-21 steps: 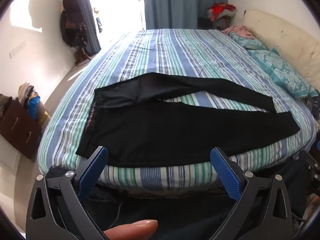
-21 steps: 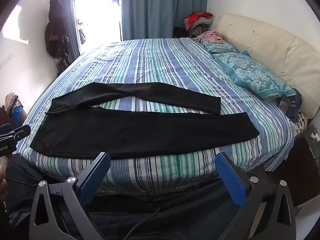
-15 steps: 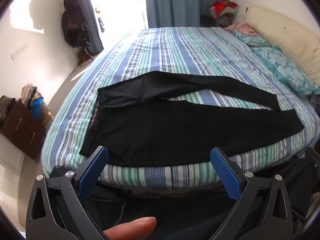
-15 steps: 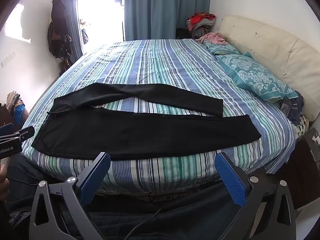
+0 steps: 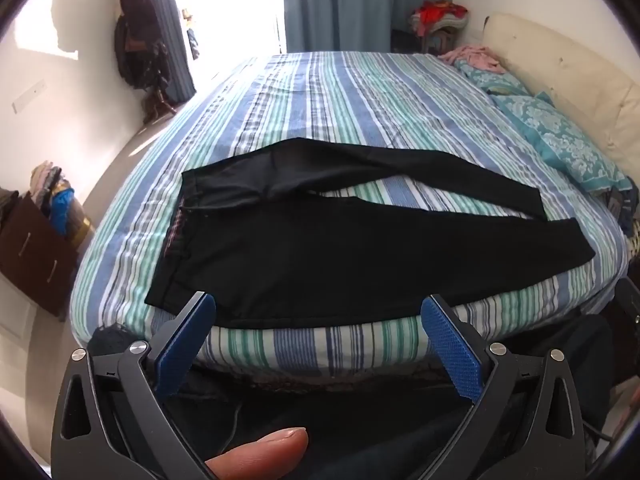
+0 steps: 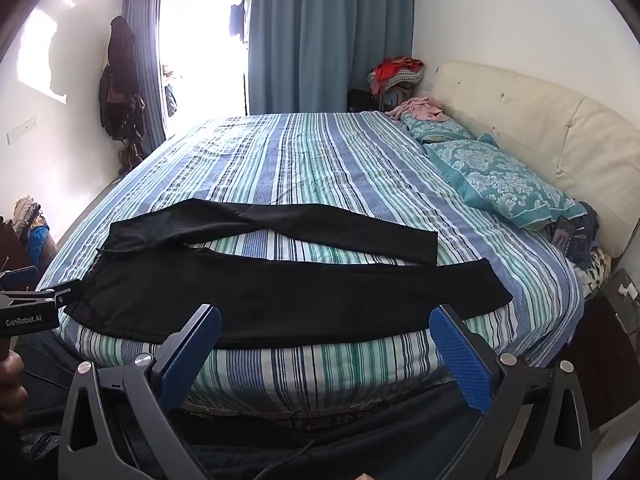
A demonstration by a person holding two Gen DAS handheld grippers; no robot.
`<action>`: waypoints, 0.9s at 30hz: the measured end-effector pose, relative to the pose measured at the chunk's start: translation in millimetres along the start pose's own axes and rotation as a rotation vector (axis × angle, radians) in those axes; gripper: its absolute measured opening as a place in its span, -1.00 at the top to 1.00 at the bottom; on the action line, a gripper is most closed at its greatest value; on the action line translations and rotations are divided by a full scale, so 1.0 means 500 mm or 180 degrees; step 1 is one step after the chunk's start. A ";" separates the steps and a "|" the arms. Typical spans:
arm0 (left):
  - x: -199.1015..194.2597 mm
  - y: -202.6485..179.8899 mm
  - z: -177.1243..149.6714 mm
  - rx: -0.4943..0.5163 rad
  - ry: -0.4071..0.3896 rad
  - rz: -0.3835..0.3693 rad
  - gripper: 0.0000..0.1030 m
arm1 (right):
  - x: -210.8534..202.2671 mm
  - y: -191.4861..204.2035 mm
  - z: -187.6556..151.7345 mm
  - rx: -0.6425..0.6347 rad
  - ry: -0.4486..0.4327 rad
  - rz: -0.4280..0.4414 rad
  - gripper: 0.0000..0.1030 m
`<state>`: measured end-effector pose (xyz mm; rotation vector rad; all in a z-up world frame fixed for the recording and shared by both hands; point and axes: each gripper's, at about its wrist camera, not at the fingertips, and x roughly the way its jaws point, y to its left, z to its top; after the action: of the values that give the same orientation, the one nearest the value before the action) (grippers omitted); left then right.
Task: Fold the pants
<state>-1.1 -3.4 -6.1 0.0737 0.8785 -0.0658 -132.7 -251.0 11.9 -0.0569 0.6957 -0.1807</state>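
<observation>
- Left wrist view: black pants (image 5: 360, 264) lie flat on the striped bed cover (image 5: 340, 112), along the near edge of the bed. Waistband to the left, both legs running right and splayed apart in a narrow V, with stripes showing in the gap.
- Near leg sits right at the mattress edge; far leg (image 5: 440, 176) lies further onto the bed and ends a little short of the near one.
- Left claw (image 5: 316, 322) is wide open with nothing between the blue pads. It hovers off the bed edge, just short of the near leg, not touching cloth.
- Right claw (image 6: 326, 332) is likewise wide open and empty, also just short of the near edge of the pants (image 6: 288, 300).
- Handling, judged: thin, soft fabric, light, no stiffness. It should drape and sag once lifted, and likely drag on the cover rather than slide cleanly. Not fragile.
- Grip points, judged: the far leg's cuff (image 6: 424, 246) and the far corner of the waistband (image 6: 120, 236), so the far leg can be laid over the near one. Pinch the hemmed edges, where the layers are thicker; a mid-panel pinch may pick up one layer only.
- Risk, judged: the near edge overhangs slightly, so a pull toward the person could slip the pants off the bed.
- Writing: "GenRobot.AI" in white on the dark body of the left claw (image 6: 28, 320), seen at the left border of the right wrist view. A pinkish strip shows inside the waistband (image 5: 176, 236); too small to read.
</observation>
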 end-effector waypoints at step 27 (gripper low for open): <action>0.021 0.011 -0.009 -0.0053 0.0256 0.0026 -0.99 | 0.043 0.010 -0.014 0.0203 0.0264 0.0143 -1.00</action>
<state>2.6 2.2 -17.0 0.0649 0.9588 -0.0482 -120.1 -249.8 -7.4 0.0273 0.7726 -0.1627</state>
